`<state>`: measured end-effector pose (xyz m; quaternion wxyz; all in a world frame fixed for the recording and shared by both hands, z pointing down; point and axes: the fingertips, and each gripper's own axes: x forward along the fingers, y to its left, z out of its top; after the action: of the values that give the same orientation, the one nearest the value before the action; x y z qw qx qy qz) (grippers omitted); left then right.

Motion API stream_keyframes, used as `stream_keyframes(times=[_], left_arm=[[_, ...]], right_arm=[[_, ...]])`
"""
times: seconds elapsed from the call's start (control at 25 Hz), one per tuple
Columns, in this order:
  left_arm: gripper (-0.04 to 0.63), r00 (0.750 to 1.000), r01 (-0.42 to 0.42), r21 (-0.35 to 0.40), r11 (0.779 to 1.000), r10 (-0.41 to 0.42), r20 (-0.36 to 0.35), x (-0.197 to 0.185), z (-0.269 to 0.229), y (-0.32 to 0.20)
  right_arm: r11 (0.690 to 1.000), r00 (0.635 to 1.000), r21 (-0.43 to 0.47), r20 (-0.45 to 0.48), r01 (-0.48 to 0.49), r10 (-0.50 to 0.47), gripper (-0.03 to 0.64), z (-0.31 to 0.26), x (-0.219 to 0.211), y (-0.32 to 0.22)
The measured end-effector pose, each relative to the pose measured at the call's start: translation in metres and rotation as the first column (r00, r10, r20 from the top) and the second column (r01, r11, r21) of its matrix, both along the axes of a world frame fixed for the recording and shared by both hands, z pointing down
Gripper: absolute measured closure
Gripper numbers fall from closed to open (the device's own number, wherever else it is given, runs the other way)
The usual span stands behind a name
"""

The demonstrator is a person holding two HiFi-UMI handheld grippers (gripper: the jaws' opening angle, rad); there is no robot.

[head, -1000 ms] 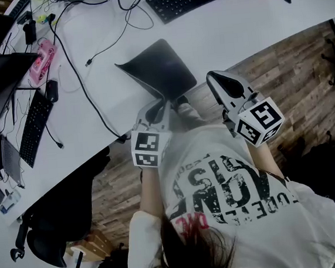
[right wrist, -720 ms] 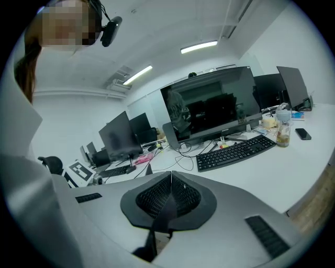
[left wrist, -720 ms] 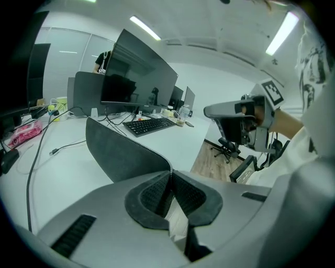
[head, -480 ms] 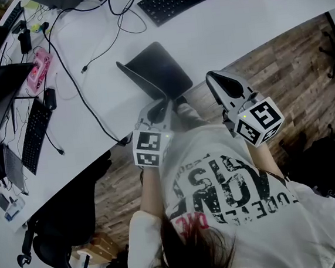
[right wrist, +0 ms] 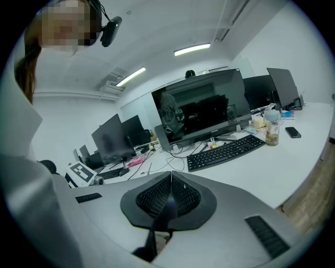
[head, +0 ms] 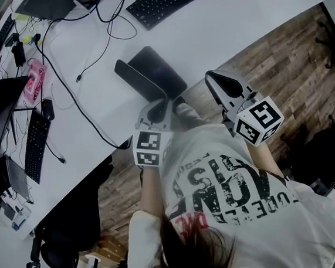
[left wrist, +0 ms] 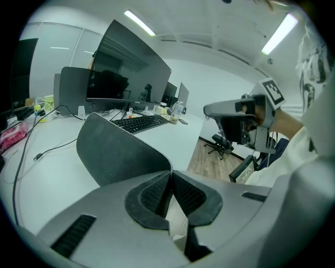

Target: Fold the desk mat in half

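Desk mat (left wrist: 116,151) edge pinched in L tongs (left wrist: 170,171), flap curled up off table (left wrist: 44,175); R tongs (right wrist: 170,176) pressed together, empty.

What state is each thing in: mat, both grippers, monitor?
desk mat: partly folded, near edge raised off the desk, not yet in half
left gripper: shut on the desk mat's raised edge
right gripper: shut, nothing between the jaws, clear of the desk mat
monitor: screen dark
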<state>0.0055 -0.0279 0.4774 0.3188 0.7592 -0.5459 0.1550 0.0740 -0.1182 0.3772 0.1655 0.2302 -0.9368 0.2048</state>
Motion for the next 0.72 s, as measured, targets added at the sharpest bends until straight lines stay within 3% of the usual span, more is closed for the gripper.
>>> stream_keyframes(times=[0.72], left_arm=[[0.581, 0.993, -0.115, -0.017, 0.993, 0.115, -0.017, 0.023, 0.016, -0.025]], right_arm=[[0.993, 0.993, 0.01, -0.011, -0.116, 0.116, 0.615, -0.001, 0.032, -0.013]])
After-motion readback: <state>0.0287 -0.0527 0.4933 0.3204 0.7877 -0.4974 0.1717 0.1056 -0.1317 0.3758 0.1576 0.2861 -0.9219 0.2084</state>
